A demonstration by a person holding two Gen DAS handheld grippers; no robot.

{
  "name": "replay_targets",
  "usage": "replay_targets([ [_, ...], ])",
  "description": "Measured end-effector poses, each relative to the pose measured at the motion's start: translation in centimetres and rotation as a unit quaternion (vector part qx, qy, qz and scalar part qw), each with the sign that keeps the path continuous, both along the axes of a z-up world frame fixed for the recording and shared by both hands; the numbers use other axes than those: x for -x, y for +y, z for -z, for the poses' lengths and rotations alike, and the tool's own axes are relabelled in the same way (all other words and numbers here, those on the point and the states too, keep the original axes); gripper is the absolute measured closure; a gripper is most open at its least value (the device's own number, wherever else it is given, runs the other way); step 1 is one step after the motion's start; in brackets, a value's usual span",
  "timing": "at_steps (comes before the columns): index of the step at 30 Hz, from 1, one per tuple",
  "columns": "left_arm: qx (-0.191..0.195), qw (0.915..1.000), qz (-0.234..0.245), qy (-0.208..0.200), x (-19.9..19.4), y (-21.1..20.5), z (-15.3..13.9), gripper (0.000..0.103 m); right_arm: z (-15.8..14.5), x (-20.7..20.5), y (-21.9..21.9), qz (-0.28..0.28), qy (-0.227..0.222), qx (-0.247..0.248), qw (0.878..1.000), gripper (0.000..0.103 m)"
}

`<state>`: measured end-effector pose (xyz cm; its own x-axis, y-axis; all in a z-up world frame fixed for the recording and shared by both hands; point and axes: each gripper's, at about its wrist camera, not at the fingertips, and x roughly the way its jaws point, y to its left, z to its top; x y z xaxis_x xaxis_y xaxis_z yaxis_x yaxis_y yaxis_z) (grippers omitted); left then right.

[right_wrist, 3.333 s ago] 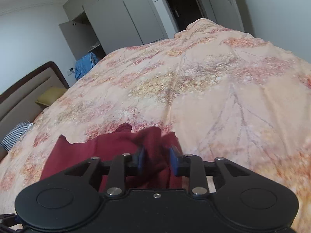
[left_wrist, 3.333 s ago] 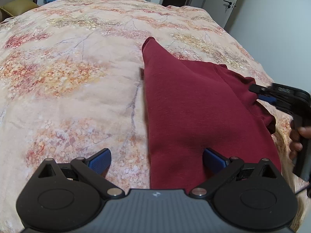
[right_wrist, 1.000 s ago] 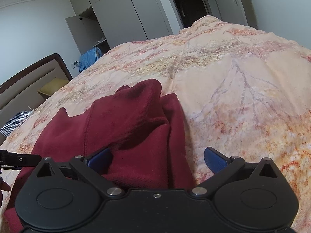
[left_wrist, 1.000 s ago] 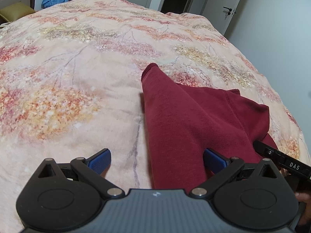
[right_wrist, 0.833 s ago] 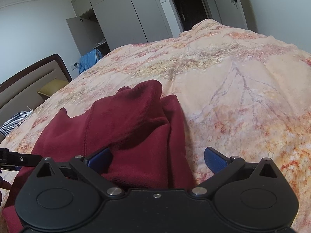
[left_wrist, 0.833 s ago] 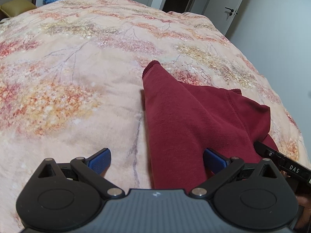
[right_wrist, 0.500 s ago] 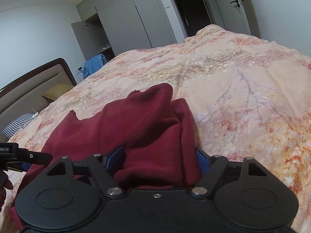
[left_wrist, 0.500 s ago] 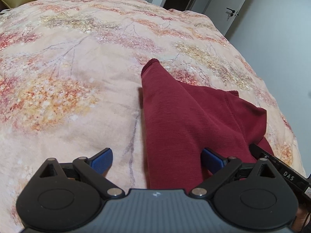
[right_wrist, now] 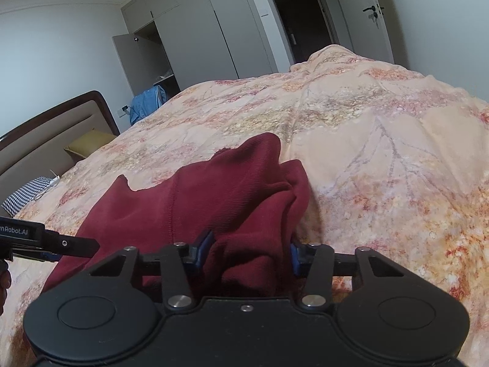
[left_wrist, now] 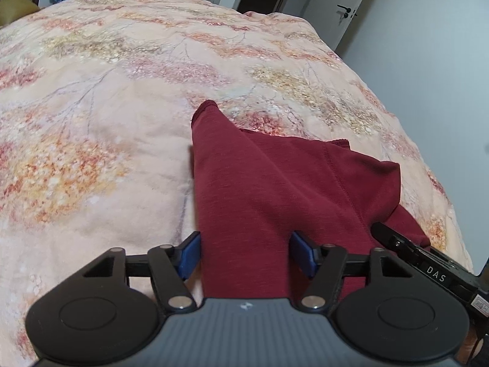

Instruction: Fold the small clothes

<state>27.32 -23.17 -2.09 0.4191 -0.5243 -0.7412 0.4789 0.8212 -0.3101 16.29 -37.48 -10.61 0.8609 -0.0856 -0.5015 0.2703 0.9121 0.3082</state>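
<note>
- A dark red garment (left_wrist: pixel 269 189) lies partly folded on a bed covered by a peach floral duvet (left_wrist: pixel 101 116); in the left wrist view its near edge runs toward the camera and one corner points away up the bed.
- The left hand-held gripper (left_wrist: pixel 246 253) has its 2 blue pads on either side of the garment's near left edge. Its jaws have just been closing and stand about half open. The left pad (left_wrist: pixel 191 252) sits right at the fabric's side edge; the right pad lies over the cloth. Whether they press on it I cannot tell.
- The right hand-held gripper (right_wrist: pixel 249 253) has just been closing too, with a bunched fold of the garment (right_wrist: pixel 232 202) filling the gap between its pads. Both pads (right_wrist: pixel 204 249) meet the cloth and the fabric bulges up between them, so it looks gripped.
- Each gripper shows at the edge of the other's view: the right one at the lower right of the left wrist view, the left one at the left edge of the right wrist view.
- Farther back stand grey wardrobes (right_wrist: pixel 195 36), a padded headboard (right_wrist: pixel 45 143), an olive pillow (right_wrist: pixel 87 146), a blue cloth (right_wrist: pixel 146 104) and a white door (right_wrist: pixel 363 15) bearing a red decoration.
</note>
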Motion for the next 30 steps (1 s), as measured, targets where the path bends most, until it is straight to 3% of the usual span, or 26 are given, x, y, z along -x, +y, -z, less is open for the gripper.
replay_targets([
  [8, -0.014, 0.9998, 0.001, -0.011, 0.5, -0.4, -0.6, 0.052, -0.9, 0.2, 0.8, 0.000, -0.002, 0.013, 1.000, 0.068],
  [17, -0.033, 0.9987, 0.001, -0.039, 1.4, -0.9, -2.2, 0.070, -3.1, 0.5, 2.0, -0.013, -0.020, 0.030, 0.999, 0.074],
  [30, -0.012, 0.9986, 0.003, -0.051, 1.9, 0.2, -4.2, 0.075, -7.2, 0.6, 4.3, -0.046, -0.061, 0.048, 0.996, 0.077],
])
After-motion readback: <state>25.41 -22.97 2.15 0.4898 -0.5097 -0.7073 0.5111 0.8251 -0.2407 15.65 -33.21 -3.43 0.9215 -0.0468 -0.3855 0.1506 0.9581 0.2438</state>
